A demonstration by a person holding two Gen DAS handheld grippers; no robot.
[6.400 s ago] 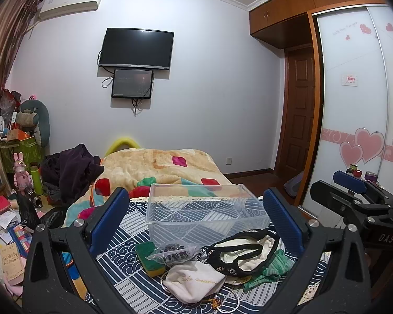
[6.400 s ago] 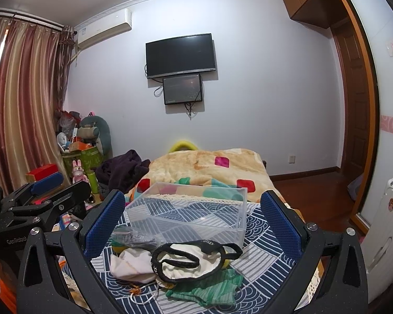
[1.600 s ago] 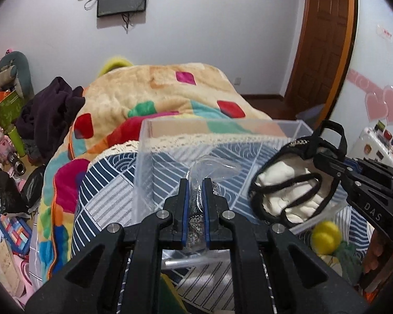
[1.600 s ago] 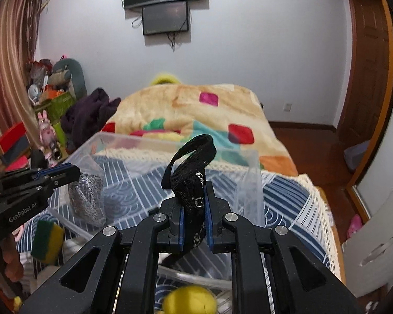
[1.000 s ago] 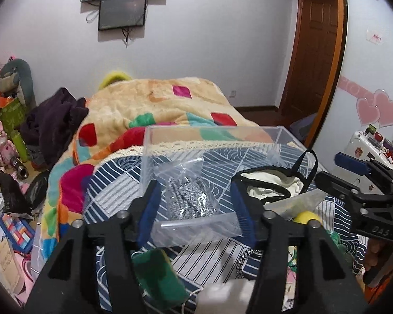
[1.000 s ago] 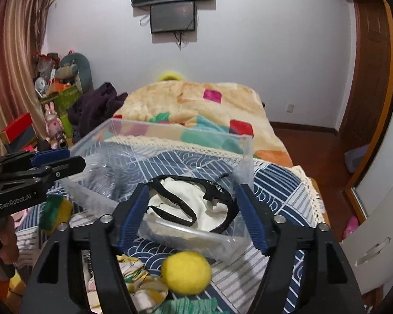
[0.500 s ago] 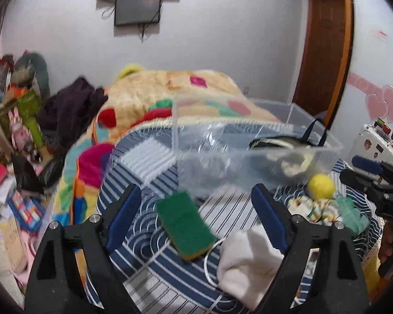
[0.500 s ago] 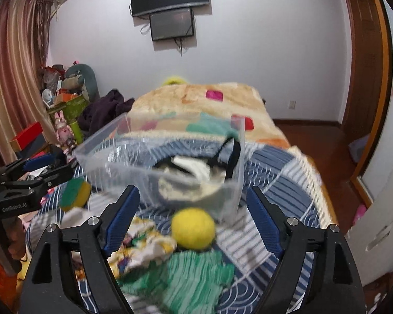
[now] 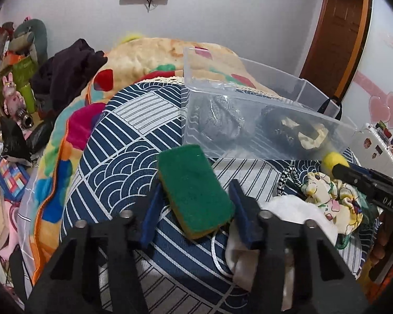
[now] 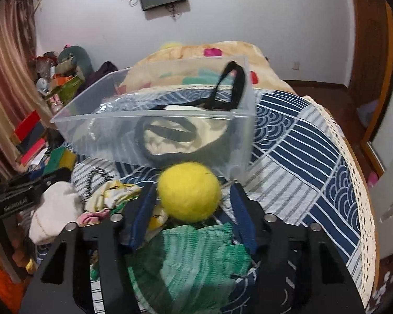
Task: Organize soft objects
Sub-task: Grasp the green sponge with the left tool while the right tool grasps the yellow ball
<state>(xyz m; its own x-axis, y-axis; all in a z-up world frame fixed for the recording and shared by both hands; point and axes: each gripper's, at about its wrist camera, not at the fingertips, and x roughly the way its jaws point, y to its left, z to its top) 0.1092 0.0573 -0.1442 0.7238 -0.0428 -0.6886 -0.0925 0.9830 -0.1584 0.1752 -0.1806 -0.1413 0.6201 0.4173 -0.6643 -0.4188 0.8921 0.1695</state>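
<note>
Two soft items already lie inside the clear plastic storage bin [image 9: 262, 120], a crinkled bag of grey metallic mesh [image 9: 220, 120] and a cream pouch with black straps [image 9: 298, 130]; a second and a half ago each hung pinched in a gripper above the bin, so both drops are done and the work has moved on to the loose pile in front. In the left wrist view, the left gripper [image 9: 195, 206] has come down low over the blue wave-patterned cloth [image 9: 112, 162] and stands fairly wide, its blue pads flanking the green-topped yellow sponge [image 9: 195, 188], which lies between them and does not look squeezed yet. A white drawstring bag [image 9: 293, 209] sits just to its right, with a floral fabric scrunchie [image 9: 325, 193] further right beside the other tool. In the right wrist view, the right gripper [image 10: 191, 204] is likewise spread, its pads on either side of the fuzzy yellow ball [image 10: 190, 192], which rests just before the bin's near wall [image 10: 170, 141]; whether the pads touch it cannot be told. A ribbed green cloth [image 10: 196, 256] lies under the gripper's body. Half a second earlier both tools hovered higher and wider, so each now seems lined up to close on its next item.
</note>
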